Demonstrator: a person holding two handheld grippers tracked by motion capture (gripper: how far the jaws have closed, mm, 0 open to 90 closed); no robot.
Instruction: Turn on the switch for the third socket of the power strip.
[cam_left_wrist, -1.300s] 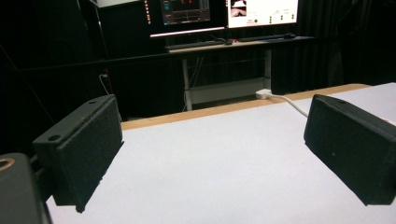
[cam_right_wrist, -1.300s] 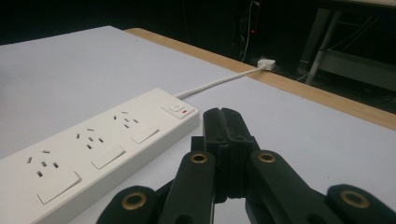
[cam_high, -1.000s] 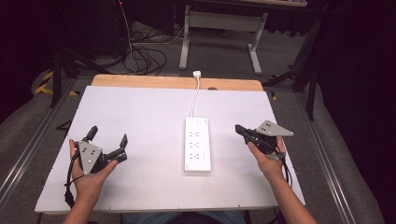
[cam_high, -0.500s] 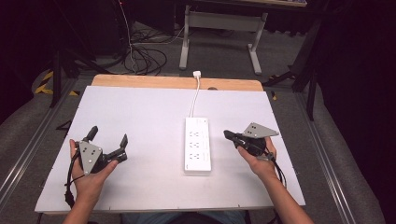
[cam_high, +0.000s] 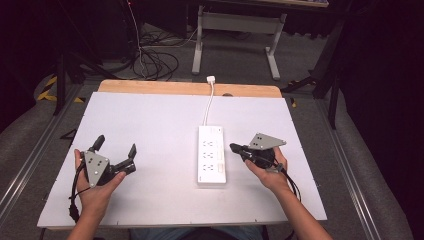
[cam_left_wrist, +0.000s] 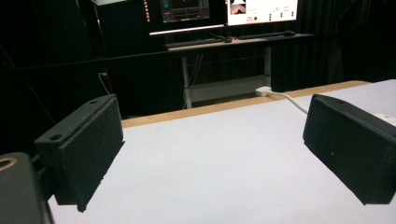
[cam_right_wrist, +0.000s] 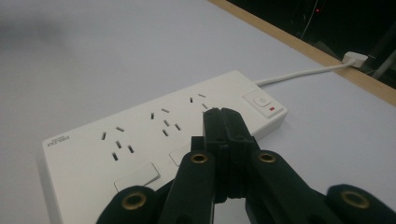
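1. A white rectangular plastic power strip (cam_high: 211, 161) is seen lying flat on the white table top (cam_high: 150, 120), a little right of centre. Its long axis runs away from the person toward the far wooden edge strip (cam_high: 190, 88), and its white cord (cam_high: 208, 105) leads off the far end to a white plug (cam_high: 211, 79).

2. The right gripper (cam_high: 234, 147) is held just beside the strip's right long edge, tips pointed leftward at it. Its jaws are pressed fully together, with nothing between them. In the right gripper view the closed tips (cam_right_wrist: 224, 114) are seen hovering over the strip's upper face (cam_right_wrist: 154, 126), near the outlets next to the end with the rocker switch (cam_right_wrist: 259, 101) and the red indicator (cam_right_wrist: 272, 110). Whether contact is made cannot be told.

3. The left gripper (cam_high: 116, 153) is held well apart from the strip, on the left side of the table. Its jaws stand wide open and empty; only bare table lies between the two black pads (cam_left_wrist: 81, 144).

4. Key relation: the strip lies to the left of the right gripper's tips, broadside on, so the approach crosses the short axis. The right hand (cam_high: 270, 172) is judged much the nearer.

5. Judgement: a press on the switch or a sideways push looks likelier than a grasp.
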